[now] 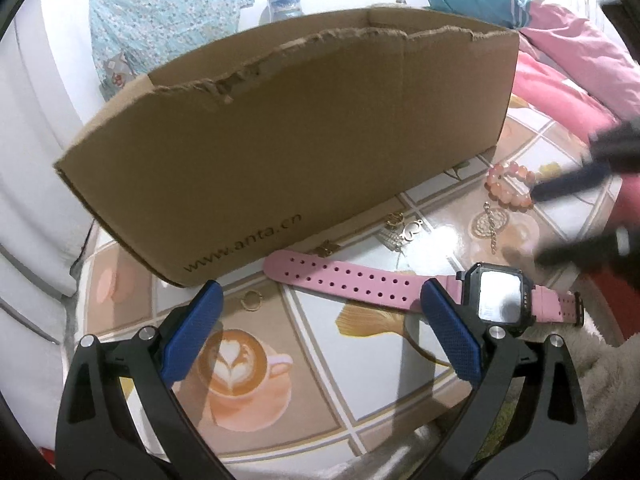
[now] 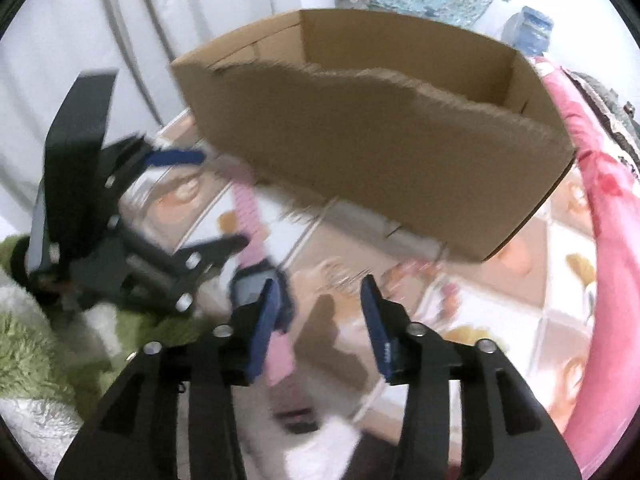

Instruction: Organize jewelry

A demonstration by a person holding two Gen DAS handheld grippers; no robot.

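Picking next: both grippers' jaws open and empty, so lower the right gripper (image 2: 322, 300) squarely over the bead bracelet (image 1: 510, 184), at 2 o'clock from the watch (image 1: 496, 298), before closing.

A pink-strapped watch (image 1: 400, 284) is laid flat before the torn cardboard box (image 1: 280, 140); a beaded bracelet (image 1: 510, 184) and what seem gold trinkets (image 1: 400, 228) lie beside it.

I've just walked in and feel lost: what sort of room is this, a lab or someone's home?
Most likely a home, perhaps a bedroom. A glossy tablecloth printed with coffee cups covers the table, pink padded bedding or clothing is heaped behind it, and a torn brown cardboard box stands beside a pink-strapped digital watch.
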